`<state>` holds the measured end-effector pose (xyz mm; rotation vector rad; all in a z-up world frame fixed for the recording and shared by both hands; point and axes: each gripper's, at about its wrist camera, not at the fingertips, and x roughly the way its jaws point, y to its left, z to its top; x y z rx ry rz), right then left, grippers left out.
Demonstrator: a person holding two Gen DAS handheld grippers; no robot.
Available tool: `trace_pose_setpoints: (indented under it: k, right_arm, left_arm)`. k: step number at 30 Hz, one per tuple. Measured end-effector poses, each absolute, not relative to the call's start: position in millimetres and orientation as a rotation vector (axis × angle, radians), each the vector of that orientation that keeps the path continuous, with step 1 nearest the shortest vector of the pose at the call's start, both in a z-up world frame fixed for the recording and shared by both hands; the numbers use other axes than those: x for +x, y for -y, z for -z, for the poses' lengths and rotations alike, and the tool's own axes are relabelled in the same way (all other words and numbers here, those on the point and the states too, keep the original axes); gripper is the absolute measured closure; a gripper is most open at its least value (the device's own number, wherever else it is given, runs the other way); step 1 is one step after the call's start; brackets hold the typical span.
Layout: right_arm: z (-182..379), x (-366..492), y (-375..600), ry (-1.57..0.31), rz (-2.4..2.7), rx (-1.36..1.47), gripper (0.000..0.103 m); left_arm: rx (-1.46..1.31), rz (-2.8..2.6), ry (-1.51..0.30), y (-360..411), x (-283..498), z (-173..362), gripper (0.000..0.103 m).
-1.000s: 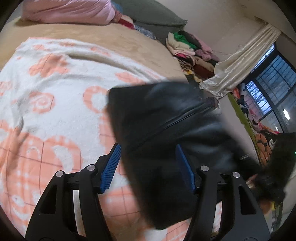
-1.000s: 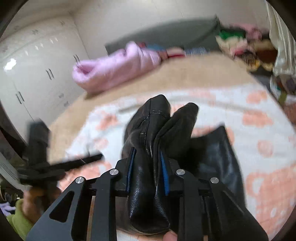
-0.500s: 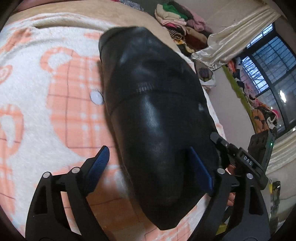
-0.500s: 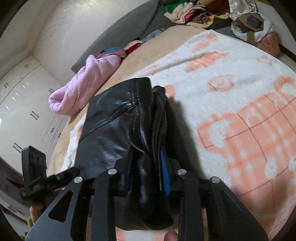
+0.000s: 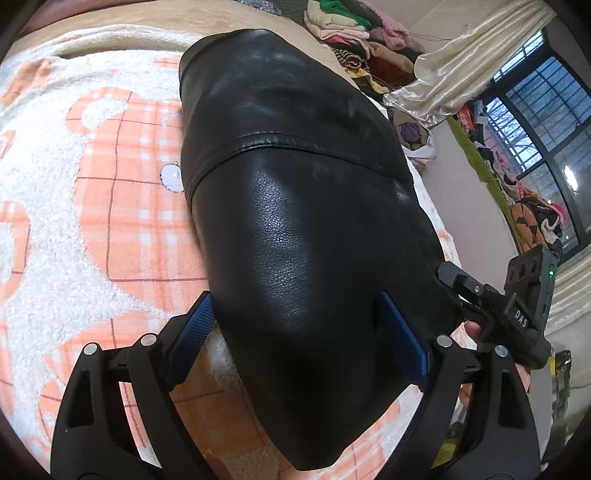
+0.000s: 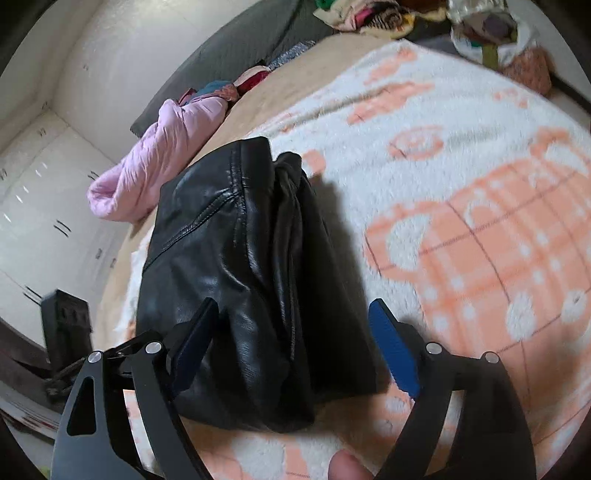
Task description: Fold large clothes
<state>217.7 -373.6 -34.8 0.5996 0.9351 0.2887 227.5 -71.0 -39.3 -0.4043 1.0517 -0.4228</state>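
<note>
Presently, my inventory, largest item first.

Bed [image 6: 332, 74]: tan cover, carrying everything below.

Blanket [image 5: 92, 229]: white fleece with orange plaid motifs, spread over the near part of the bed.

Black leather garment [image 5: 295, 221]: the task's piece, lying on the blanket close to the bed's near edge, doubled into a thick, long bundle. From my right wrist view its layered edges stack up along the side facing that tool. A stitched seam crosses the top panel.

Pink quilted garment [image 6: 155, 166]: bunched toward the bed's far edge, well apart from the leather.

Heap of mixed clothes [image 5: 351, 33]: beyond the bed's far corner, near the curtain [image 5: 461, 55].

Left tool [image 5: 295, 339]: released, blue pads standing wide to either side of the bundle's near end; I see no pad pressing the leather.

Right tool [image 6: 295, 350]: jaws opening, the bundle's layered end between them but no longer pinched.

Step in hand, as I judge it: a fold has just been laid down and both tools are letting go.

Next move, as I judge it: either a fresh grasp on the bundle's near end to double it again, or pressing the layers flat. The leather looks stiff and springy, so the stacked edges may spread unless both ends are taken together.
</note>
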Motion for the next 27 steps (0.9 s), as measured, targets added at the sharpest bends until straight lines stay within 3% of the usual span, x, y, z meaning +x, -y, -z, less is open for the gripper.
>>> trace_pose_setpoints:
  k: [2, 3, 6, 8, 17, 23, 27]
  right_arm:
    - [37.2, 218.1, 376.8, -0.942, -0.292, 0.624, 0.024]
    - [38.2, 219.1, 375.4, -0.946, -0.305, 0.629, 0.039]
    - [38.8, 220.4, 368.2, -0.958, -0.342, 0.627, 0.064]
    - [38.4, 219.0, 364.2, -0.957, -0.363, 0.645, 0.074]
    - [39.7, 193.8, 346.2, -0.945, -0.395, 0.779, 0.074]
    - [0.2, 197.1, 343.5, -0.824, -0.294, 0.510, 0.084]
    - [1.9, 212.9, 358.6, -0.802, -0.221, 0.411, 0.082]
  left_arm:
    - [-0.401, 0.422, -1.050, 70.9, 227.4, 38.9, 0.022]
    - [-0.394, 0.419, -1.048, 70.8, 227.5, 38.4, 0.022]
    - [-0.370, 0.412, -1.045, 78.9, 228.4, 34.9, 0.022]
    - [-0.363, 0.409, -1.046, 78.8, 228.7, 34.9, 0.022]
    - [-0.388, 0.379, -1.082, 65.0, 235.3, 43.4, 0.018]
    - [-0.351, 0.413, -1.047, 76.4, 232.9, 29.6, 0.018]
    - [-0.318, 0.434, -1.033, 85.4, 231.4, 25.4, 0.018]
